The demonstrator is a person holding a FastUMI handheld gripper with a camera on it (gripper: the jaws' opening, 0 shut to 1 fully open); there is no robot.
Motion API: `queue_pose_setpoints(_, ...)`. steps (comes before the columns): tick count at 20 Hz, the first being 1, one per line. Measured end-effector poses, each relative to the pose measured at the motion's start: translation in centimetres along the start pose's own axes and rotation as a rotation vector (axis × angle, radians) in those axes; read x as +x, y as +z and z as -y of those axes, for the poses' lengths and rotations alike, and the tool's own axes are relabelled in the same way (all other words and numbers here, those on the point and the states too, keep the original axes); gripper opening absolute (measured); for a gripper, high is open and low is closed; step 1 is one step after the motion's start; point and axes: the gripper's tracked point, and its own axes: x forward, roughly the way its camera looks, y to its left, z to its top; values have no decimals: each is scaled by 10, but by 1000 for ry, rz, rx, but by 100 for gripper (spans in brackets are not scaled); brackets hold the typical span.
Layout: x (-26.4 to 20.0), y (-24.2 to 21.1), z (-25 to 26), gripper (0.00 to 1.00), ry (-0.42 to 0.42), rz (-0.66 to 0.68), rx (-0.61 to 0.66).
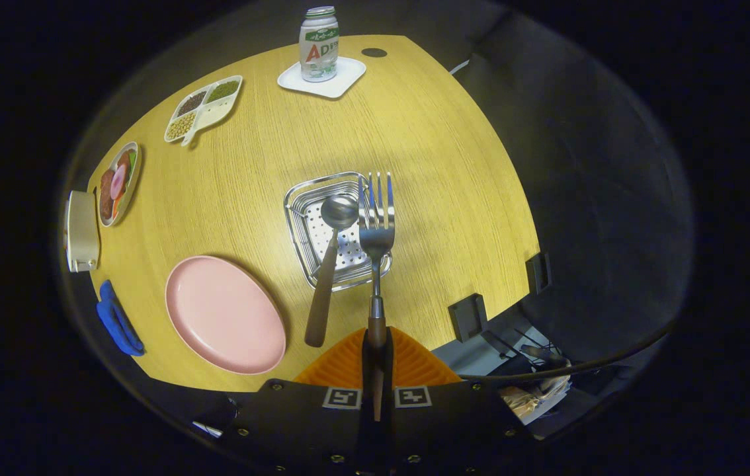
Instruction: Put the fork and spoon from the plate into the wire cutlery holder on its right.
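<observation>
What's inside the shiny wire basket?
The spoon stands in the wire basket, handle sticking out. The fork, clamped in the gripper, hangs over it and covers the right side.

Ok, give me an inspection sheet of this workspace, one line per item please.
Surface: wooden table, bare around the holder.
Job's things: spoon stands bowl-down in the wire cutlery holder, handle leaning out; fork held above the holder's right edge, tines pointing away; pink plate to the holder's left has nothing on it.
Clutter: can on a white coaster, divided tray of beans, dish of food, blue item at the table edge.
Grippers: gripper shut on the fork's handle.
Cables: nothing seen.
Surroundings: dark booth wall.
</observation>
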Motion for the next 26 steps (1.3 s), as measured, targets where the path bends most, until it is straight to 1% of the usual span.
queue_pose_setpoints(5, 6, -2, -3, 4, -10, -33, -70)
queue_pose_setpoints(8, 10, -3, -8, 4, 7, -41, -76)
queue_pose_setpoints(12, 12, -4, -5, 4, 4, -70, -115)
queue_pose_setpoints(18, 6, -3, -2, 8, 3, -102, -89)
queue_pose_setpoints(20, 4, 1, -6, 9, 28, -106, -87)
queue_pose_setpoints(21, 4, 4, -9, 11, 42, -91, -73)
queue_pose_setpoints(22, 2, 6, -11, 11, 53, -86, -62)
queue_pose_setpoints(23, 1, 9, -11, 15, 59, -81, -52)
queue_pose_setpoints(24, -1, 10, -11, 25, 63, -73, -46)
queue_pose_setpoints(25, -4, 12, -7, 33, 48, -70, -49)
queue_pose_setpoints(26, -5, 14, -8, 41, 55, -65, -48)
